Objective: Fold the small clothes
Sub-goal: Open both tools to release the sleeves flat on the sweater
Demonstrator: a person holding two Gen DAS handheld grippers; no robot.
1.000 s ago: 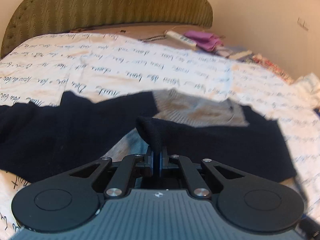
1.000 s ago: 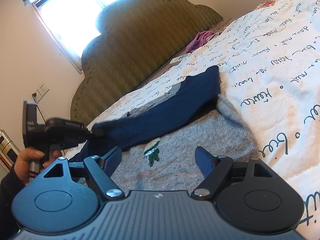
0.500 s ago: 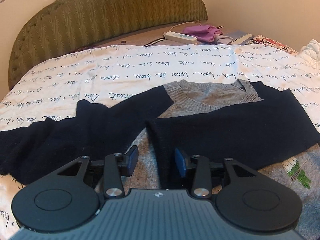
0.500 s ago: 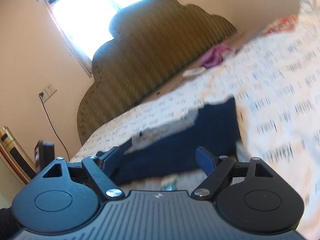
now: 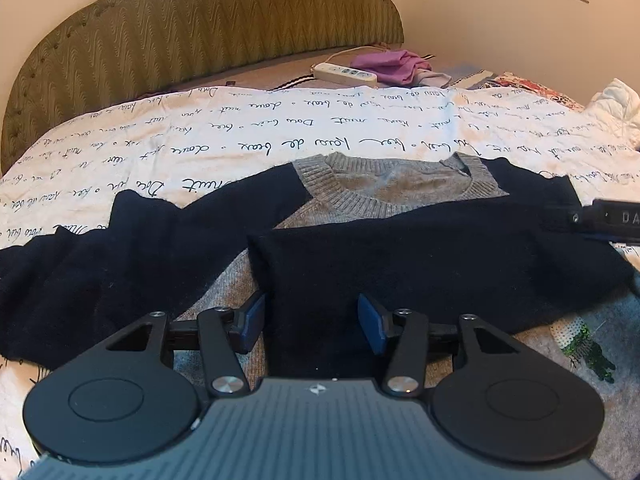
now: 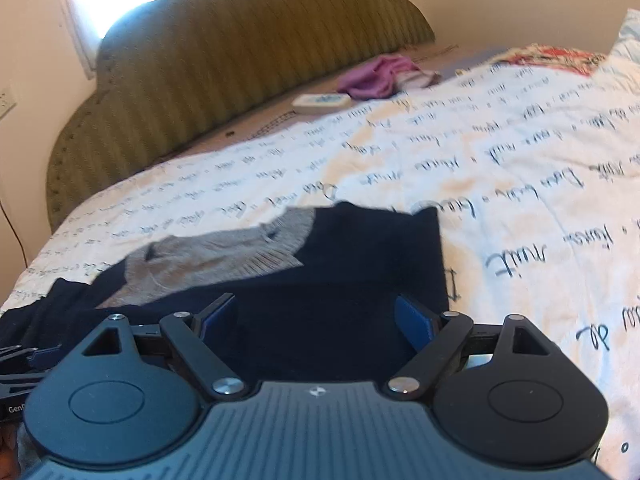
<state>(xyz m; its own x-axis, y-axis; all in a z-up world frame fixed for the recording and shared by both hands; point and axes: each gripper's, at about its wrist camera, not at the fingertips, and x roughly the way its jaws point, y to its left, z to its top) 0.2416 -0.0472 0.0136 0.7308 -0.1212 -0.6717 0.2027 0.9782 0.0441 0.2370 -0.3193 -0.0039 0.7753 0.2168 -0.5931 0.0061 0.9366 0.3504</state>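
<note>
Dark navy knit sleeve (image 5: pixel 420 256), folded across the chest of a small grey-bodied knitted sweater (image 5: pixel 396 192), nearest of all, lying flat near the middle of the bed. Just short of its cuff end, the left gripper (image 5: pixel 312 322), jaws just opened and parted, blue pads clear of the wool, nothing held. Above the same sleeve nearer the shoulder, the right gripper (image 6: pixel 316 320), spread wide and likewise empty. Soft, light, limp knitwear by the look of it: likely to sag and stretch if lifted by one point, and to cling rather than slide on the quilt; best taken at a firm edge, such as the ribbed cuff, hem or shoulder seam, with both grippers well apart. One sweater, two navy sleeves: one folded in, the other sleeve (image 5: pixel 100 256) still spread out toward the left edge of the bed. One small green sequinned motif (image 5: pixel 584 348) on the chest. Beyond, one cream quilt printed with dark script (image 5: pixel 280 136); then one white power strip (image 5: pixel 344 73) and one bundle of purple cloth (image 5: pixel 394 65) near the head; farthest, one olive padded headboard (image 5: pixel 208 28).
</note>
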